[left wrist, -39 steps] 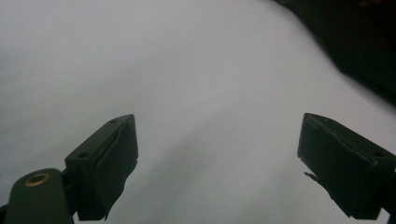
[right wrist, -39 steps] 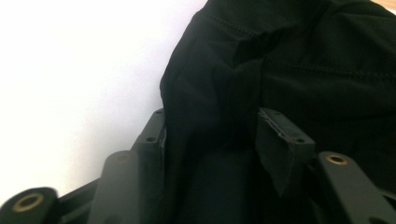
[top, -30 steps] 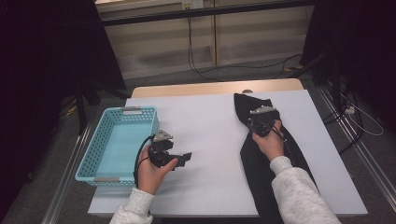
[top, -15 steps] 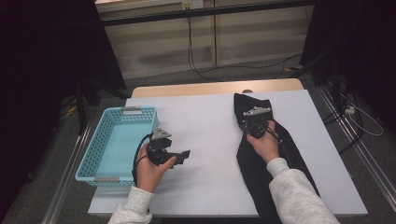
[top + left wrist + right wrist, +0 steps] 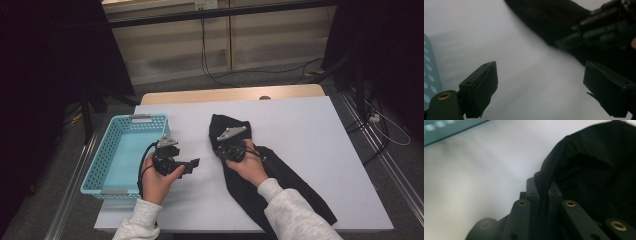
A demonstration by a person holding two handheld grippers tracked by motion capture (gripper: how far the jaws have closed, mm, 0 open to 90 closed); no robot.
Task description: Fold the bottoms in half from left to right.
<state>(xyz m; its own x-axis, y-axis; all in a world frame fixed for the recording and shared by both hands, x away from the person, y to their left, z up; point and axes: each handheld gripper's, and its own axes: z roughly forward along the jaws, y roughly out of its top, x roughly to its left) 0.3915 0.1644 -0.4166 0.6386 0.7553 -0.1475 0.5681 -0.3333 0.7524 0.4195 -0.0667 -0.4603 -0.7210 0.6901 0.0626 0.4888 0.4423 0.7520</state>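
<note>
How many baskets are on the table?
1. The blue basket sits on the table's left side, beside the left gripper. Nothing suggests another one is hidden; the only other thing there is a black cloth.

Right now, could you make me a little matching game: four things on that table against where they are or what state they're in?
1 basket
2 black cloth
3 left gripper
4 right gripper

a jaws wide apart, nothing between them
b clamped on a fold of fabric
c at the table's left edge
d stretched across the white tabletop

Pairs: 1-c, 2-d, 3-a, 4-b
</note>
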